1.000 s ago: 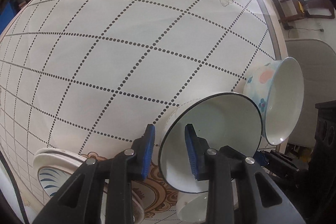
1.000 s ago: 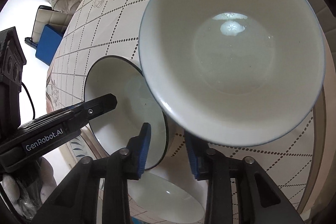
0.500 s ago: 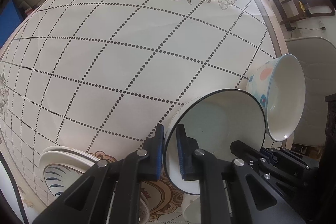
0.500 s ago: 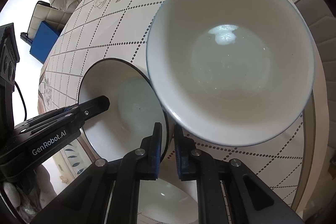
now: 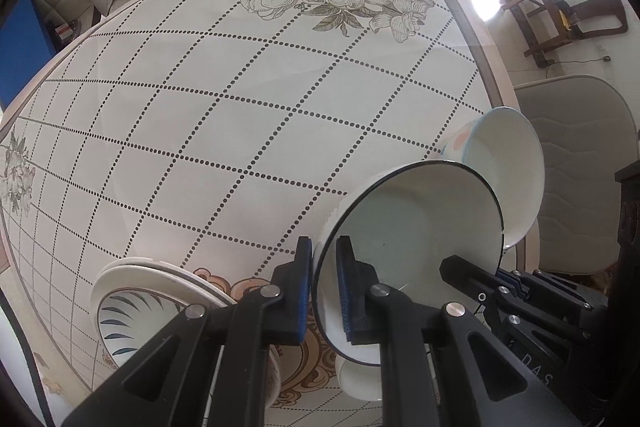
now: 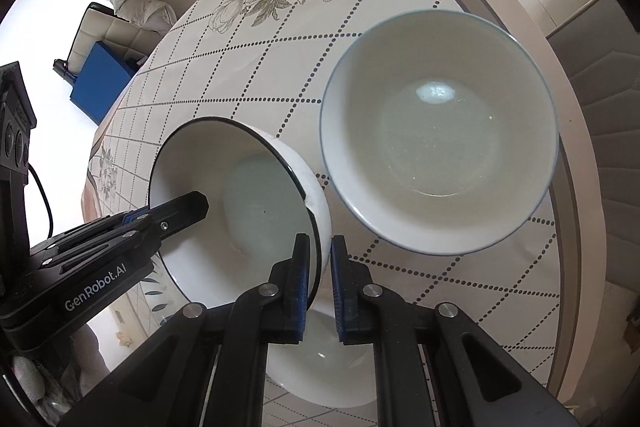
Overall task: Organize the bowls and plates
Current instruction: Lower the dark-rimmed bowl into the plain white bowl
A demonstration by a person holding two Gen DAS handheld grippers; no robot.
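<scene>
A white bowl with a black rim [image 5: 408,227] hangs tilted above the table, held by both grippers. My left gripper [image 5: 324,287] is shut on its near rim, one pad inside and one outside. My right gripper [image 6: 320,279] is shut on the opposite rim of the same bowl [image 6: 248,195]. A plain white bowl [image 6: 328,355] sits on the table right under it. To the right stands a blue-rimmed bowl [image 6: 440,155] with pastel marks on its outside [image 5: 456,147], near the table edge.
A stack of plates with a blue leaf pattern [image 5: 132,307] lies at the table's near left. The round table [image 5: 240,107] has a dotted diamond cloth with a flower print. A padded chair [image 5: 580,167] stands past its right edge; a sofa is beyond it.
Both grippers closed from open onto the black-rimmed bowl's rim. They then rose with it, so the table and the other bowls look farther away.
</scene>
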